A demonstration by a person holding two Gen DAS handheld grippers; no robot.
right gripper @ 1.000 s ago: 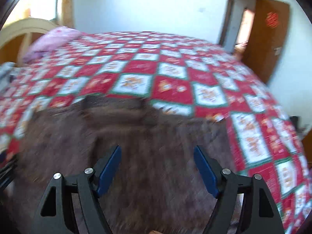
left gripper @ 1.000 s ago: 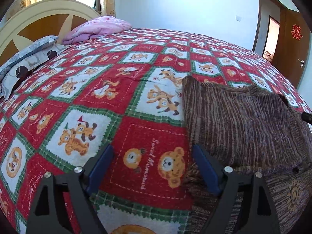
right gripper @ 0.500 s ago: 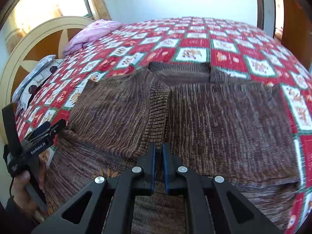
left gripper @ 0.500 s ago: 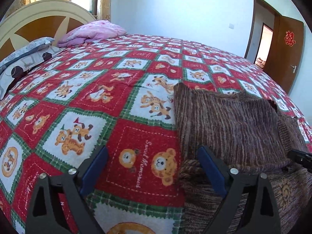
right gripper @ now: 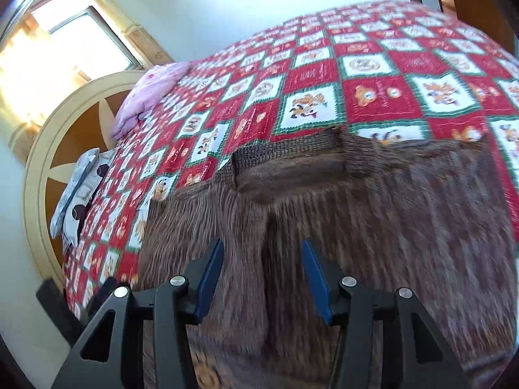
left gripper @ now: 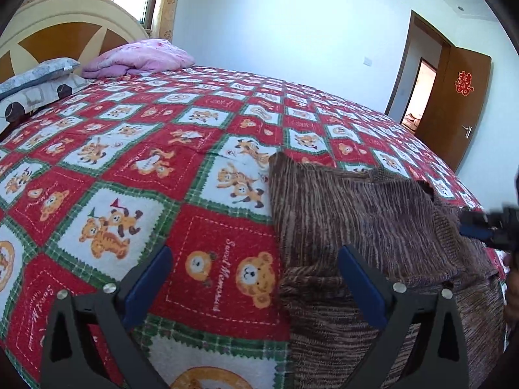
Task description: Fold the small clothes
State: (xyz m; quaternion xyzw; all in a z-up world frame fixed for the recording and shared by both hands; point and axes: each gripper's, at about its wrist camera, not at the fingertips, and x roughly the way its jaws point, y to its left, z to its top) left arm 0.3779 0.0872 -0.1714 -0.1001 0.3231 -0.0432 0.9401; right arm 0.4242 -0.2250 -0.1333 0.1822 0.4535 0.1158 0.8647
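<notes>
A brown knitted sweater (left gripper: 356, 214) lies flat on the red bear-patterned bedspread (left gripper: 136, 168), one sleeve folded across its body. My left gripper (left gripper: 254, 259) hovers over the sweater's left edge. Its jaws are opening wide, with only bedspread and the sweater's edge below them. My right gripper (right gripper: 262, 249) hangs over the middle of the sweater (right gripper: 389, 227), above the folded sleeve's ribbed cuff. Its jaws are opening and nothing is pinched between them. In the left wrist view the right gripper (left gripper: 486, 227) shows blurred at the right edge.
A pink pillow (left gripper: 136, 56) and grey patterned pillows (left gripper: 35, 87) lie against the round headboard (left gripper: 65, 32). A brown door (left gripper: 460, 103) stands open at the far right. A window (right gripper: 65, 52) is beside the headboard. Bedspread (right gripper: 373, 74) stretches beyond the sweater's collar.
My right gripper, shut at the sleeve cuff half a second ago, has let go and spread its jaws, and its view has rolled. My left gripper's jaws stand slightly wider.
</notes>
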